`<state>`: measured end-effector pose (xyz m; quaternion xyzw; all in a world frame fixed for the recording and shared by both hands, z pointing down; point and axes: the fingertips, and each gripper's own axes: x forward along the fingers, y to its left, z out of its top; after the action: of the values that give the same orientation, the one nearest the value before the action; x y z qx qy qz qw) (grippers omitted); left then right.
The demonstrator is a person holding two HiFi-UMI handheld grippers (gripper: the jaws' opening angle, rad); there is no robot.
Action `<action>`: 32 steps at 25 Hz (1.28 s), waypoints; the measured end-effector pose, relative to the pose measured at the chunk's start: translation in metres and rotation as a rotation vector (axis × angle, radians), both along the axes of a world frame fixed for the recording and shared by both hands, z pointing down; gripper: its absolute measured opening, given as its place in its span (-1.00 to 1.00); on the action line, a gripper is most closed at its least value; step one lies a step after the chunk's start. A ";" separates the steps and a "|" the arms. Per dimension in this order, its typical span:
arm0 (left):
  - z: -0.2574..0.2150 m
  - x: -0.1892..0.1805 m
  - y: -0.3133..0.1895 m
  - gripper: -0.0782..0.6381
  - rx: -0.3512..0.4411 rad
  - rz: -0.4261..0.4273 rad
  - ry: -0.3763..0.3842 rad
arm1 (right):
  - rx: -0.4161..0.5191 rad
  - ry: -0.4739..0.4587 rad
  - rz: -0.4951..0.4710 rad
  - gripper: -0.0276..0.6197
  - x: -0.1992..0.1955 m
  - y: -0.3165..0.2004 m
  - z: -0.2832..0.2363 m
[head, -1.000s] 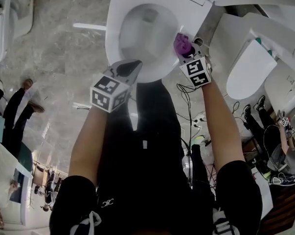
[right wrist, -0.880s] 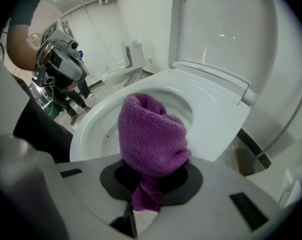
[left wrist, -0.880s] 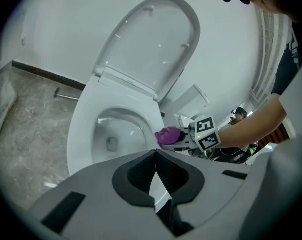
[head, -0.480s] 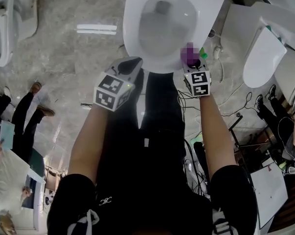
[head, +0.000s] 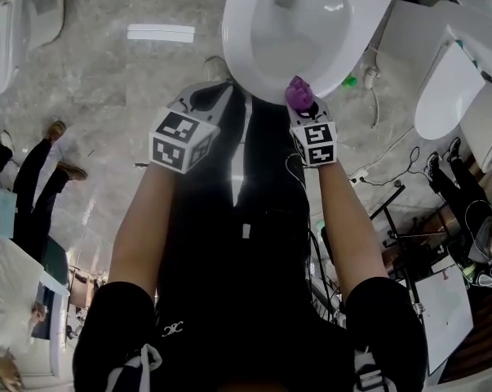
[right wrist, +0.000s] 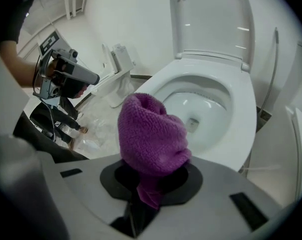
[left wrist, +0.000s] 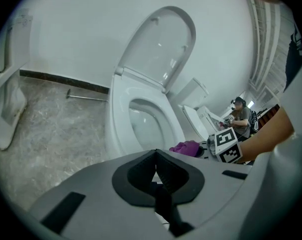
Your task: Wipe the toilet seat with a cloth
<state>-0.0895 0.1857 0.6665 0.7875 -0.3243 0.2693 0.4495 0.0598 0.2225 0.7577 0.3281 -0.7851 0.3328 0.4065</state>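
Sliding round from the side of the rim, the right claw (head: 301, 109) now carries the purple cloth (head: 298, 93) at the front tip of the toilet seat (head: 239, 43). The left claw (head: 219, 96) has drawn back off the front rim and hangs just beside its front-left edge. Right behind the cloth lies the open bowl (right wrist: 201, 109), with the lid (right wrist: 212, 19) standing up against the wall. A small green object (head: 349, 81) sits on the marble floor (head: 107, 88) by the pedestal. Further right is a second toilet (head: 441, 96), with cables (head: 376, 174) trailing below it. Bystanders' legs (head: 33, 166) stand well off to the left. The wearer's own black trousers (head: 246, 243) hide the floor between the two arms. The bunched cloth covers the right fingertips, so whether it presses on the seat cannot be told. Those jaws pinch the cloth's lower folds; the left jaws are pressed together with nothing between them.
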 end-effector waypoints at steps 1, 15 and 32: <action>0.001 -0.003 0.002 -0.76 -0.002 -0.007 0.002 | -0.004 -0.007 -0.019 -0.68 -0.010 0.002 0.001; 0.007 -0.050 0.006 -0.76 -0.012 -0.135 0.012 | 0.092 -0.087 -0.340 -0.68 -0.150 -0.052 -0.006; 0.012 -0.068 -0.031 -0.76 -0.024 -0.153 0.018 | 0.147 -0.138 -0.273 -0.68 -0.201 -0.216 -0.006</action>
<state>-0.1576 0.1546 0.6781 0.7574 -0.3764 0.2309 0.4809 -0.1416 0.0070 0.7513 0.2237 -0.8705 0.2381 0.3680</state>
